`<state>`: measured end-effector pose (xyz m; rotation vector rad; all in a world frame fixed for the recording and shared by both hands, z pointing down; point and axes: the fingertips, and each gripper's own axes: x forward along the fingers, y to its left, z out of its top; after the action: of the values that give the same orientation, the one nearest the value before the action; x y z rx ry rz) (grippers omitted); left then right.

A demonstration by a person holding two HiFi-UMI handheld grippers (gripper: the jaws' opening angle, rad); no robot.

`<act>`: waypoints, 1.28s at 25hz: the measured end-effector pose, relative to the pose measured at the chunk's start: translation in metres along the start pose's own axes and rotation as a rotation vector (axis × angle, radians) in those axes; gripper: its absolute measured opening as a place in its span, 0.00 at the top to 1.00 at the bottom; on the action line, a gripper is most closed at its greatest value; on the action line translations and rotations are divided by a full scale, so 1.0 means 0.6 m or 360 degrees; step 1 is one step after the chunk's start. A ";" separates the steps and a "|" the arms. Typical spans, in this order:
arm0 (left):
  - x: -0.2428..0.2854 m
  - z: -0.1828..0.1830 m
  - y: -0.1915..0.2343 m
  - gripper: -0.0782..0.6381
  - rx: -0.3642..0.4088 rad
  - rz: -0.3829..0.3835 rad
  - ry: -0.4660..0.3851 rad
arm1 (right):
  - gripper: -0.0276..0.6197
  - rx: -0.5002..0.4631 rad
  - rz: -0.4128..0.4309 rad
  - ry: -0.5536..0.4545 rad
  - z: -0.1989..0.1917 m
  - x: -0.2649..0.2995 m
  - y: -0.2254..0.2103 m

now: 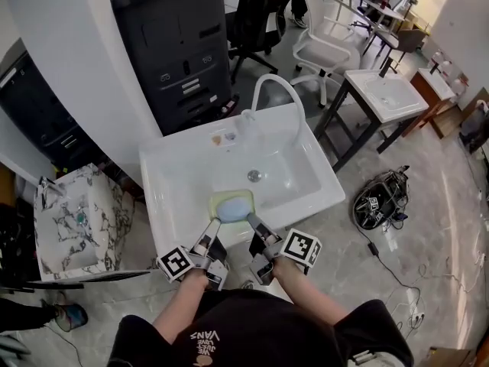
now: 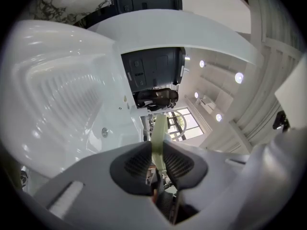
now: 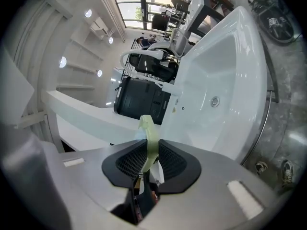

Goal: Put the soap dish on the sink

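A dark grey office printer (image 1: 179, 52) stands against a curved white wall (image 1: 61, 60) in an open workroom. To the printer's right are a black chair (image 1: 256, 14) and a white office chair (image 1: 325, 40), and farther right a white basin on a black-legged stand (image 1: 386, 98). Below and left of the printer sits a marbled basin (image 1: 76, 220). The polished grey stone floor (image 1: 435, 281) carries a cable tangle (image 1: 382, 201). Tall windows (image 3: 139, 8) glow beyond the printer.

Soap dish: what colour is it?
The soap dish is pale green, light blue in the middle; best in the head view.
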<state>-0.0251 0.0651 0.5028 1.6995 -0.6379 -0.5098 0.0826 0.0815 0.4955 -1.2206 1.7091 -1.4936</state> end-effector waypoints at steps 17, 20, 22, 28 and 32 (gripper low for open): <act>0.069 0.141 0.046 0.72 0.0034 0.0006 0.0077 | 0.85 -0.0005 -0.0012 -0.0073 0.029 0.153 0.006; 0.079 0.154 0.054 0.72 0.0000 0.0010 0.0075 | 0.84 0.0000 -0.0021 -0.0066 0.033 0.172 0.003; 0.089 0.157 0.057 0.72 -0.0009 0.0006 0.0064 | 0.84 0.0002 -0.0030 -0.0047 0.041 0.181 -0.002; 0.132 0.176 0.070 0.72 0.0018 0.0000 0.0010 | 0.84 -0.0012 -0.0033 0.0042 0.073 0.221 -0.021; 0.155 0.185 0.087 0.72 -0.0027 0.0035 -0.0047 | 0.84 -0.0030 -0.0038 0.0114 0.094 0.248 -0.033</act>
<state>-0.0338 -0.0862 0.5302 1.6702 -0.6711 -0.5244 0.0724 -0.0760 0.5243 -1.2146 1.7643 -1.5557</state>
